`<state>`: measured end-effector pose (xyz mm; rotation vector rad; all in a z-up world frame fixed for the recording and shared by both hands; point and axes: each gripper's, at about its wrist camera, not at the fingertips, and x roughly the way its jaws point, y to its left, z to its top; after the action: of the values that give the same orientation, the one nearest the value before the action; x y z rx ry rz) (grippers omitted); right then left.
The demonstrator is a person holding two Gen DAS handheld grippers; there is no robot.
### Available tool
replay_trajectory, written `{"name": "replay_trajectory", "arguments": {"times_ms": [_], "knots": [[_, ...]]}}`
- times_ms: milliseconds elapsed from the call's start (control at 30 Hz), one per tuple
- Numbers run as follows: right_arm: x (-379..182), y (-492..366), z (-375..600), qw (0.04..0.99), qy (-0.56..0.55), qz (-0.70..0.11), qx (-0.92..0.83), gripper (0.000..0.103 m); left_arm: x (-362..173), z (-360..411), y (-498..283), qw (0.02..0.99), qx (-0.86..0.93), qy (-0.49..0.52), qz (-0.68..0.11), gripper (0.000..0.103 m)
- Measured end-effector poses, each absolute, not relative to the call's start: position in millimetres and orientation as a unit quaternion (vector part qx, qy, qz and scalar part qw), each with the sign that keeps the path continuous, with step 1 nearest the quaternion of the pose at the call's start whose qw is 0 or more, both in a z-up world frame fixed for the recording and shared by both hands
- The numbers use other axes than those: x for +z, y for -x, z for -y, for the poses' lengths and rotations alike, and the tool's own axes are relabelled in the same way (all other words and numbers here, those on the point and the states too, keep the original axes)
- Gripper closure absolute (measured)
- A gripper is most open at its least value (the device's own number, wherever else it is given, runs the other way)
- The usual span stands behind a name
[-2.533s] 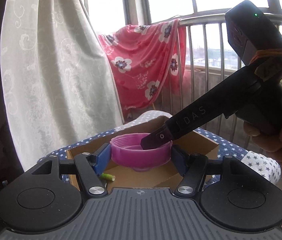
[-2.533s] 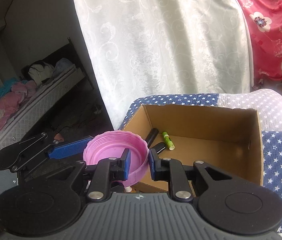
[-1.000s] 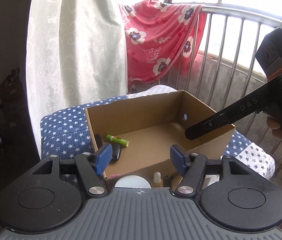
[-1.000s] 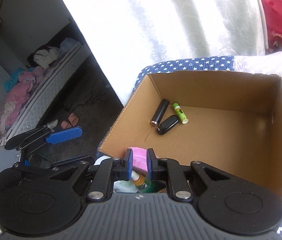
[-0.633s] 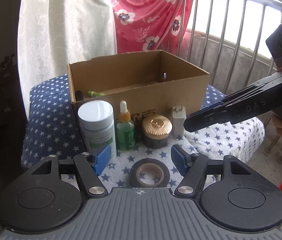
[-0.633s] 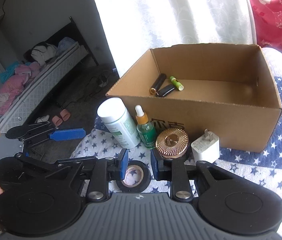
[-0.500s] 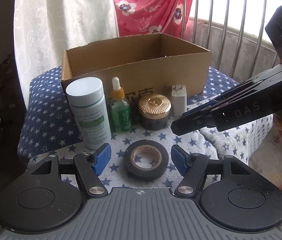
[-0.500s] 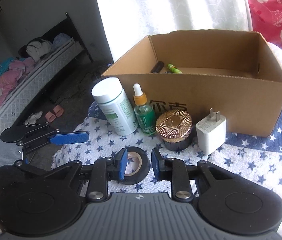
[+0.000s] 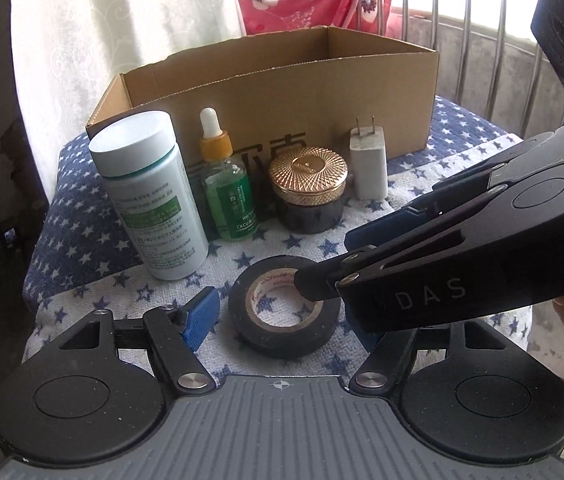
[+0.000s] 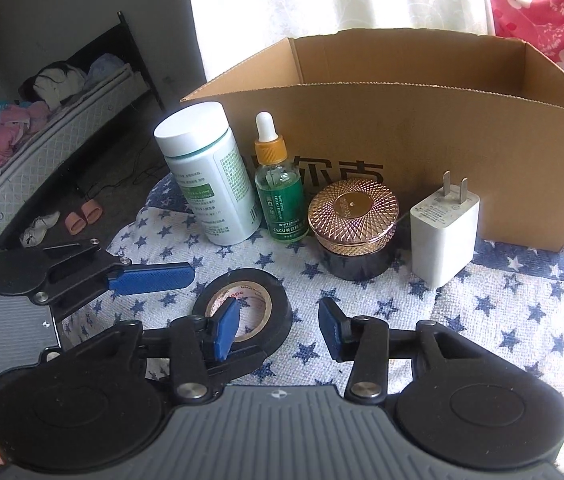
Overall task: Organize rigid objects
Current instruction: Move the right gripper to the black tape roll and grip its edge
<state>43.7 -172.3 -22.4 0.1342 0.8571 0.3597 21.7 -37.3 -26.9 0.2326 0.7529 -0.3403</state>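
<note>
Black tape roll (image 9: 285, 312), star-patterned blue cloth (image 10: 522, 308)

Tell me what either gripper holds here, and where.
Nothing. Both the left gripper and right gripper are open; the right one straddles the rim of the black electrical tape roll without clamping it.

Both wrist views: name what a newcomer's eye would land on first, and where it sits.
The black tape roll lies flat on the star-print cloth, nearest the cameras, with the open right gripper straddling its right rim. Behind it a white bottle, green dropper bottle, gold-lidded jar and white charger line the cardboard box.
</note>
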Motion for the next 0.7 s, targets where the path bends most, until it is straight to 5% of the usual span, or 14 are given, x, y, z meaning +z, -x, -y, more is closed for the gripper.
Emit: {"name": "replay_trajectory", "arguments": {"times_ms": [333,433,700], "knots": [[-36.1,-52.7,176.9,0.876,-0.101,-0.431,0.192,0.079,-30.5,39.9,-25.7,0.907,-0.162,-0.111,-0.373,0.040],[-34.8,-52.2,178.0,0.875,-0.107,-0.430,0.193,0.080,-26.9,41.8,-24.2,0.905,-0.175,-0.104,-0.373,0.053],[-25.4,-47.4,178.8,0.882,-0.095,-0.421,0.188,0.082,-26.1,44.7,-23.2,0.907,-0.170,-0.106,-0.370,0.052]]}}
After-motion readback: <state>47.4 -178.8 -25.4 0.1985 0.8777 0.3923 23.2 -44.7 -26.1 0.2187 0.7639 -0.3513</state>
